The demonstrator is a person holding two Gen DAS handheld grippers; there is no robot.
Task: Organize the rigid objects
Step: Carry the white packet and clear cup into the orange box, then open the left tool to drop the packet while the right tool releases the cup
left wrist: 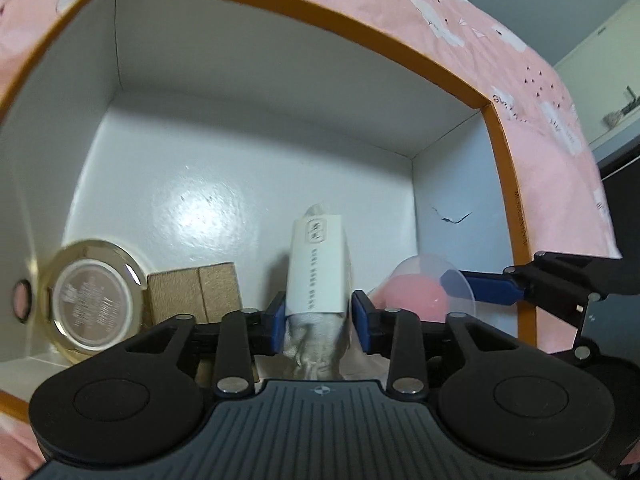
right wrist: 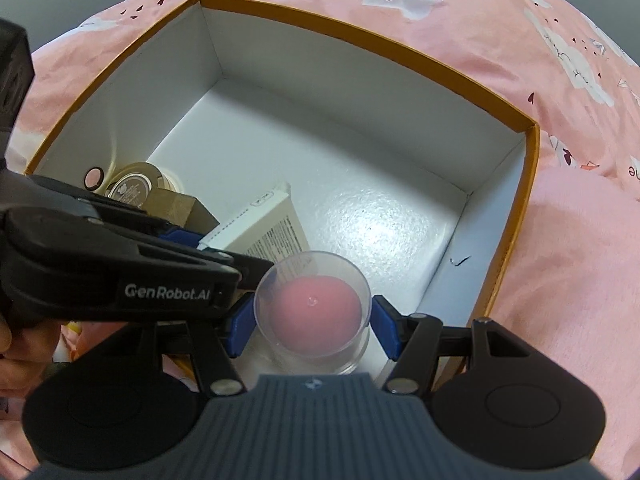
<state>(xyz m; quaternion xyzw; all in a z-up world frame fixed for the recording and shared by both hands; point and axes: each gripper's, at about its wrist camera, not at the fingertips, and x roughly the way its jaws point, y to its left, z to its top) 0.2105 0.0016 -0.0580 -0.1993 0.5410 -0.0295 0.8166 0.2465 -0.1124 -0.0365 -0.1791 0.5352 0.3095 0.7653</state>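
An orange-rimmed box (left wrist: pixel 504 184) (right wrist: pixel 520 184) with a white inside lies on pink bedding. My left gripper (left wrist: pixel 320 312) is low in the box. Its blue pads flank a pale cloth bundle in a white paper sleeve (left wrist: pixel 316 264) (right wrist: pixel 272 224) that rests on the box floor. A thin gap shows at the right pad, so the gripper is open. My right gripper (right wrist: pixel 314 324) is shut on a clear plastic cup (right wrist: pixel 312 308) (left wrist: pixel 424 288) with a pink ball inside, held just inside the box's near right corner.
A round gold jar (left wrist: pixel 94 304) (right wrist: pixel 132 188) and a brown cardboard block (left wrist: pixel 196 292) (right wrist: pixel 180 204) sit along the box's left wall, with a small pink disc (left wrist: pixel 22 300) beside them. Printed pink bedding (right wrist: pixel 560 240) surrounds the box. A hand (right wrist: pixel 8 340) shows at the left edge.
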